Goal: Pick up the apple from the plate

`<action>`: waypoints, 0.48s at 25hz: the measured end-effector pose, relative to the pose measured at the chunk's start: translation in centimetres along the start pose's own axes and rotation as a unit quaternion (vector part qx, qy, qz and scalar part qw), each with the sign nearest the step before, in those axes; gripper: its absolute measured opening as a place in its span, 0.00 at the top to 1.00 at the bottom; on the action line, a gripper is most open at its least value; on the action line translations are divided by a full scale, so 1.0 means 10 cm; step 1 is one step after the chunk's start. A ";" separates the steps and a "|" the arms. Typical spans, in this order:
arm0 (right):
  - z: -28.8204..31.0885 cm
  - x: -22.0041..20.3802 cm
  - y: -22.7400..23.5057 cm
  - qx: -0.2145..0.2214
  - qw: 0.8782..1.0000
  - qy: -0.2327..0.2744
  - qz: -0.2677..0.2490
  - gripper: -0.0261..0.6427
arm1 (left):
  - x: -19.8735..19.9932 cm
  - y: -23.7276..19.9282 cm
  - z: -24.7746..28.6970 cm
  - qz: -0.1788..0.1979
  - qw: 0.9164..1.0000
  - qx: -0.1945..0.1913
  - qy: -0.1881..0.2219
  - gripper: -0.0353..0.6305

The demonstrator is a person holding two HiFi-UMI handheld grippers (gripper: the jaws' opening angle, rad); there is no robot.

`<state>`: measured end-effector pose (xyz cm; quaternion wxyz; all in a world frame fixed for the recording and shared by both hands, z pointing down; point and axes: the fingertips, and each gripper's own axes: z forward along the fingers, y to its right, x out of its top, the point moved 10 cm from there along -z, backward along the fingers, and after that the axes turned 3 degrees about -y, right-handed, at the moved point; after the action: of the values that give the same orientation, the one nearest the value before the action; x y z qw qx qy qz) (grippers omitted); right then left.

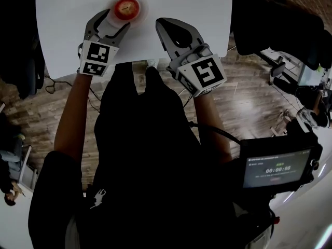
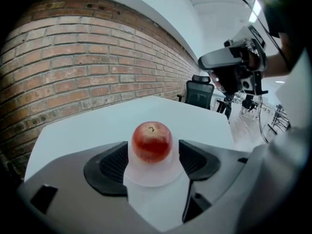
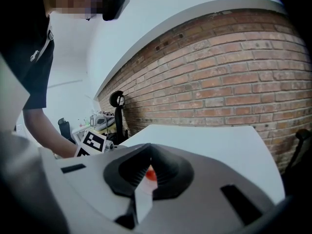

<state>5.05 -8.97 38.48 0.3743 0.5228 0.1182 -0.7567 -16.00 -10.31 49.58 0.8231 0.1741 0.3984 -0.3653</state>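
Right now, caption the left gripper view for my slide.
Left gripper, fingers open, lined up on a red apple sitting on a white plate on a white table.

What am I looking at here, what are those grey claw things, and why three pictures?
A person holds a two-jaw gripper in each hand; there is no robot arm. The head view comes from a camera on the person's head, looking down; the other two come from cameras riding on the grippers. On the white table sits a plate with a red apple. The left gripper has its jaws apart on either side of the apple, not pressing it. The right gripper is shut and holds nothing.
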 end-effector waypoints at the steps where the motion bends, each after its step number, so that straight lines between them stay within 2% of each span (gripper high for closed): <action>1: -0.01 0.00 0.01 -0.001 1.000 -0.001 0.000 0.96 | 0.00 0.00 0.01 0.001 1.000 -0.001 -0.002 0.47; 12: -0.02 -0.03 0.01 -0.005 1.000 -0.007 0.008 0.96 | -0.02 -0.02 0.14 0.014 1.000 -0.002 -0.014 0.38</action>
<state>5.33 -8.74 38.68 0.3841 0.5167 0.1151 -0.7565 -15.51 -11.12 50.64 0.8340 0.1730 0.3852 -0.3551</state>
